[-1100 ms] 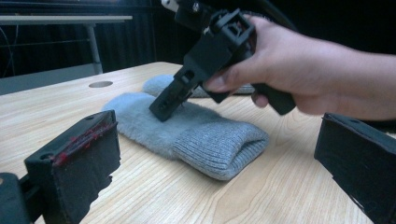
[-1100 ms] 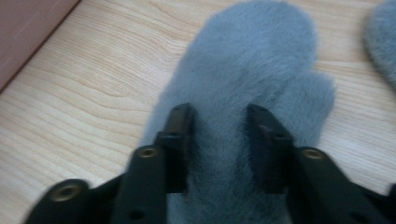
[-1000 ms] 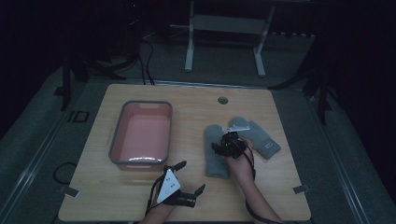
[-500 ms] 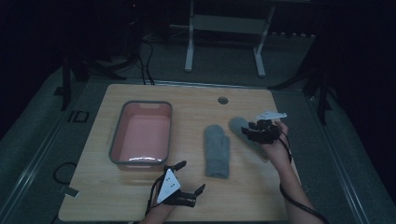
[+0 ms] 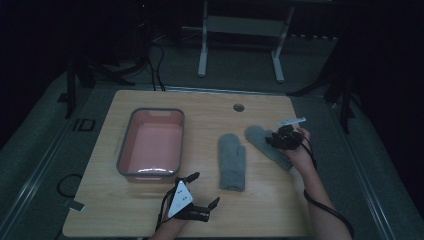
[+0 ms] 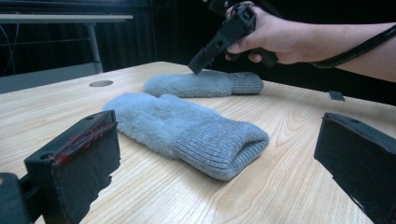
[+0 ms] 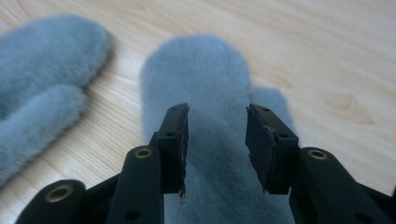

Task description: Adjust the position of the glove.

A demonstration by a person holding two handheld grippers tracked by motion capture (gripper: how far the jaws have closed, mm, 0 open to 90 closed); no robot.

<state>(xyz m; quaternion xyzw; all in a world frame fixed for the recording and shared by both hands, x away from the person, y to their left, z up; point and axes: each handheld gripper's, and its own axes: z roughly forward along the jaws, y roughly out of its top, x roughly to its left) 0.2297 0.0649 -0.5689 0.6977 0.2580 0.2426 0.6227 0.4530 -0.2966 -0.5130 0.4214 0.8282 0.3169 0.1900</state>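
Two grey fuzzy mittens lie on the wooden table [image 5: 280, 210]. One mitten [image 5: 231, 161] [image 6: 187, 126] rests mid-table, its cuff toward the front edge. The other mitten [image 5: 261, 139] [image 6: 205, 84] [image 7: 196, 70] lies slanted to its right. My right gripper [image 5: 281, 139] [image 7: 217, 112] hovers just over this slanted mitten, pointing down at it. Its jaws have just been closing partway and stand open, with nothing between them. Near the front edge my left gripper [image 5: 204, 189] [image 6: 217, 126] is open and empty, facing the middle mitten's cuff.
A pink bin with a grey rim [image 5: 122, 150] stands on the table's left half. A round cable hole [image 5: 238, 107] sits near the back edge. Beyond the table is a dark floor with a white stand [image 5: 202, 45].
My right hand has swung rightward from the middle mitten to above the slanted one at the right. The left gripper has stayed put.
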